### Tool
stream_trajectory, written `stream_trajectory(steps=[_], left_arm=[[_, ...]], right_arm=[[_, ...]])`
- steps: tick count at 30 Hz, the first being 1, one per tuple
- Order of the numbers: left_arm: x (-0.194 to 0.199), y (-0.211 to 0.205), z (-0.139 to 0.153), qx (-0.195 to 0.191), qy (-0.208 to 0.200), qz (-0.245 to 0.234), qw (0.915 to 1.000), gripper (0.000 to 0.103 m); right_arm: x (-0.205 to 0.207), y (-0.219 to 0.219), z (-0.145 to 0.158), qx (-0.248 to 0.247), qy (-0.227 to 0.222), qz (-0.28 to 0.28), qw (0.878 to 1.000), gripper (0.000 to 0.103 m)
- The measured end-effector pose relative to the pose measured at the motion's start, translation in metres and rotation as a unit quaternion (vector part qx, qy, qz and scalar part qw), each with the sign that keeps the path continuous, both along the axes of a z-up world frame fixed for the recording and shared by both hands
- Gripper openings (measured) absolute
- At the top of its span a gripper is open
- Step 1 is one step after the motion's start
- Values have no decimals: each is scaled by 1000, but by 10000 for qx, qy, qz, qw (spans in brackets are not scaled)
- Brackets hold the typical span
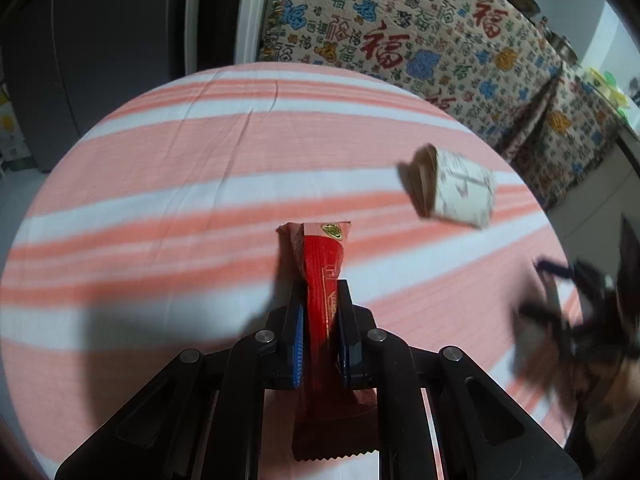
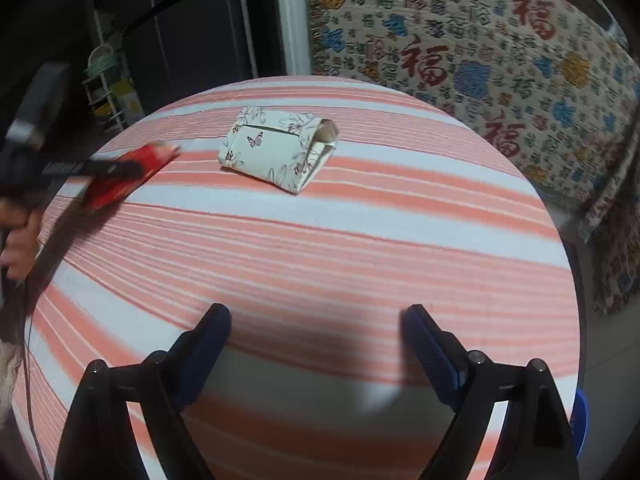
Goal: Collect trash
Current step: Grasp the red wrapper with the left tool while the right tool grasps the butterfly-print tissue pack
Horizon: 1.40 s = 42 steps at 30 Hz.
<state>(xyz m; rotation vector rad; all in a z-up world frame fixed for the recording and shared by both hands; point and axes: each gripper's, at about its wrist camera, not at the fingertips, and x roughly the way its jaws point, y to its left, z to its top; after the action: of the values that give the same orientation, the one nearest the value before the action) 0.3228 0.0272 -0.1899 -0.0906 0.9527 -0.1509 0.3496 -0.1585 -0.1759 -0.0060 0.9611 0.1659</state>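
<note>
The left gripper (image 1: 320, 292) is clenched on a red wrapper (image 1: 322, 276), pinched about mid-length between the blue pads (image 1: 297, 344), with the crimped, saw-tooth end trailing back toward the camera and the twisted end poking forward. From the right wrist view the wrapper (image 2: 120, 178) hangs over the table's left edge, blurred, so it is probably in motion. The table (image 1: 160, 184) is round, under a pink-and-white striped cloth.

To the right, near the far edge of the table, lies a flattened paper packet (image 2: 276, 148) printed with butterflies and flowers, one end open and showing a brown inside. It is well apart from both grippers. The right gripper (image 2: 316, 340) is released, jaws spread wide, hovering over the near edge with nothing between them.

The step in hand looks like carrying the wrapper off to wherever trash goes; no bin shows in either view. The grip is central and seems firm, so the main care is to keep the pinch steady, as thin foil can slip out sideways. The packet looks like the right gripper's next piece; approaching it across its short width, low to the cloth, should avoid snagging the fabric.

The wrapper bears a green-and-yellow oval emblem and gold characters, too small to read. The hanging behind the table repeats the character 福.
</note>
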Motion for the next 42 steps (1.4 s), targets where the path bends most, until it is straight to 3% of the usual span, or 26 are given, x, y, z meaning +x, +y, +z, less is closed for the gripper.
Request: stream_trajectory(steps=[6,8,9,11,12,13,15,18,21,22,26,31,32,35,38,42], left_arm=[[-29,-2,-2,244,-216,179,9993,16],[-29,2,-6,136,-207,263,9993,20],[-31,4,-6,48,-241,316,9992,21],[-30,8,-6,3,-287,331,9990,29],[-31,10,-6,-20,-345,345,9988,42],[-32,11,-6,-44,-383,343,9987,54],[-32,10,-6,-95,-446,321,9984,64],[-31,6,-7,-31,-468,260,9986,71],[-28,0,-7,39,-448,222,9987,77],[-27,-4,-8,96,-437,216,9988,79],[-25,-17,-11,472,-363,122,9982,85],[-18,-35,-19,1115,-198,-2,9936,103],[-17,-37,-20,1157,-199,17,9931,103],[-16,-35,-20,1133,-226,102,9933,103],[-16,-35,-20,1137,-232,66,9932,103],[-21,-22,-19,1134,-219,-78,9933,103]], right_arm=[[62,6,6,375,-18,-82,9993,90],[75,17,5,305,-111,38,9995,83],[80,27,2,315,-97,201,9993,74],[80,44,1,457,-78,493,9977,71],[74,52,1,668,-72,683,9954,71],[68,59,3,1136,7,1027,9882,71],[51,72,8,1644,126,1667,9721,70],[33,72,20,951,-242,1689,9807,74],[38,56,30,-137,-772,1150,9903,86],[47,52,31,-285,-804,1062,9907,86],[91,59,23,-242,-378,1302,9905,87],[123,93,-4,-809,-42,1730,9816,87],[128,94,-12,-878,59,1731,9810,87],[135,77,-17,-279,51,1377,9901,87],[129,70,-22,-256,-301,1252,9913,87],[126,70,-23,-289,-334,1162,9922,87]])
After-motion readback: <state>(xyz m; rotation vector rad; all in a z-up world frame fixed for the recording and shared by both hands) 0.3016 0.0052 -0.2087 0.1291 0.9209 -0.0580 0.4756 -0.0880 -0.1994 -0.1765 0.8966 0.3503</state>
